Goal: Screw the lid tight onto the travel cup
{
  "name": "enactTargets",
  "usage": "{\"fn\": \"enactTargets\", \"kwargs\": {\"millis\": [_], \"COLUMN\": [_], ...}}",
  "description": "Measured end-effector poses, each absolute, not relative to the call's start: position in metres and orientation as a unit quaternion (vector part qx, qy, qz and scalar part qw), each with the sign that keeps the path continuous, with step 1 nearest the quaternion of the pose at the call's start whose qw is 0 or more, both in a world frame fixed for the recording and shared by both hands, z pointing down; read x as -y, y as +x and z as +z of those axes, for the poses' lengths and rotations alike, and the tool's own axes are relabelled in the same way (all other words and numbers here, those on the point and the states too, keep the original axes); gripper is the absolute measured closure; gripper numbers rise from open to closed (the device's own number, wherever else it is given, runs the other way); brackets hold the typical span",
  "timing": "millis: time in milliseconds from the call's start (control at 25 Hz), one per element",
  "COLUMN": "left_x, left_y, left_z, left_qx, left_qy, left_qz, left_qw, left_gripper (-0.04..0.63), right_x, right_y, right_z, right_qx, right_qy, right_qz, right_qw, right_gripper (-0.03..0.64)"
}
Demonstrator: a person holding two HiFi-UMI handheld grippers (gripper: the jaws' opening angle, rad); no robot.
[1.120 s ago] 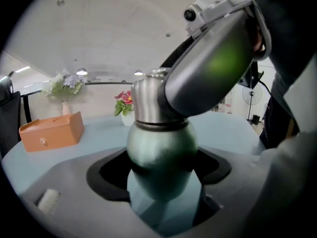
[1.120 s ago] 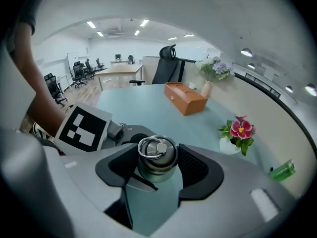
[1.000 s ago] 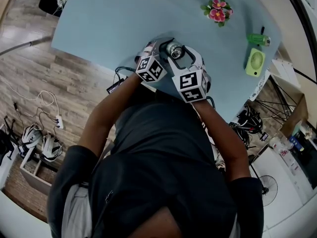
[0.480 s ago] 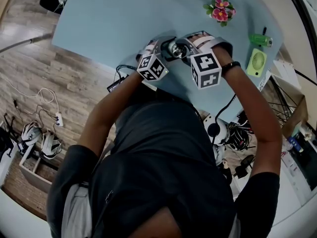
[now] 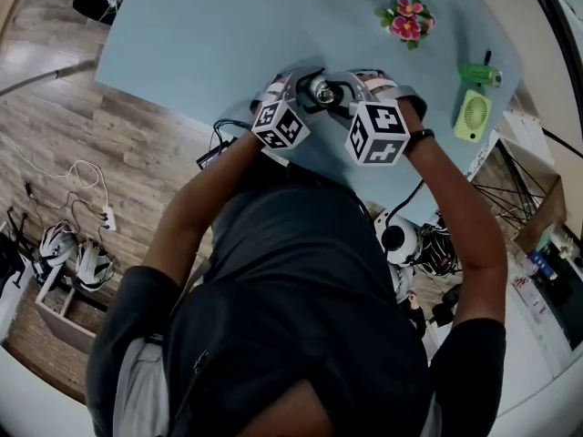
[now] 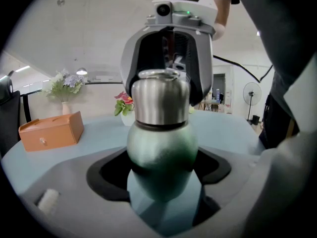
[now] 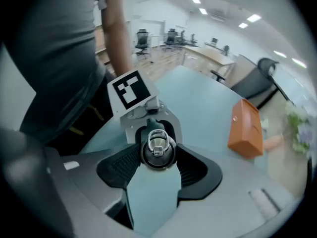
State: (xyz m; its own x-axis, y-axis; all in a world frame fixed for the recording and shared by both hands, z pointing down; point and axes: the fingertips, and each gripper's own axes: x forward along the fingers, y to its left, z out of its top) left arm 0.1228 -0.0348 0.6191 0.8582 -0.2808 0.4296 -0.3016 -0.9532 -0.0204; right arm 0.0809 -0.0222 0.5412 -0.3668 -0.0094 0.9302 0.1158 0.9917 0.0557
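The travel cup stands upright on the pale blue table near its front edge. Its green body sits between the black pads of my left gripper, which is shut on it. The steel lid with a ring on top sits on the cup. My right gripper comes down from above, its ribbed pads pressed on both sides of the lid. In the head view the left gripper holds from the left, the right gripper from the right.
An orange box lies at the table's far side. Pink flowers, a green hand fan and a small green object are at the right. The table's front edge runs just below the grippers. Cables lie on the wooden floor at the left.
My right gripper has swung round the cup from close beside the left gripper out to the right, staying at the lid. The left gripper and the cup have stayed in place.
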Motion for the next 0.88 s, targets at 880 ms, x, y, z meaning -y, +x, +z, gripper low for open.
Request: {"fn": "enactTargets", "kwargs": {"millis": [880], "left_x": [0.035], "left_y": [0.122], "left_z": [0.619], "left_qx": [0.153], "left_qy": [0.963], "left_qz": [0.220], "left_qw": [0.025], "left_gripper": [0.169], "right_x": [0.041], "right_y": [0.087], "right_z": [0.533], "right_qx": [0.788], "right_qy": [0.432], "right_qz": [0.218], "right_qw": [0.382], "right_gripper": [0.382]}}
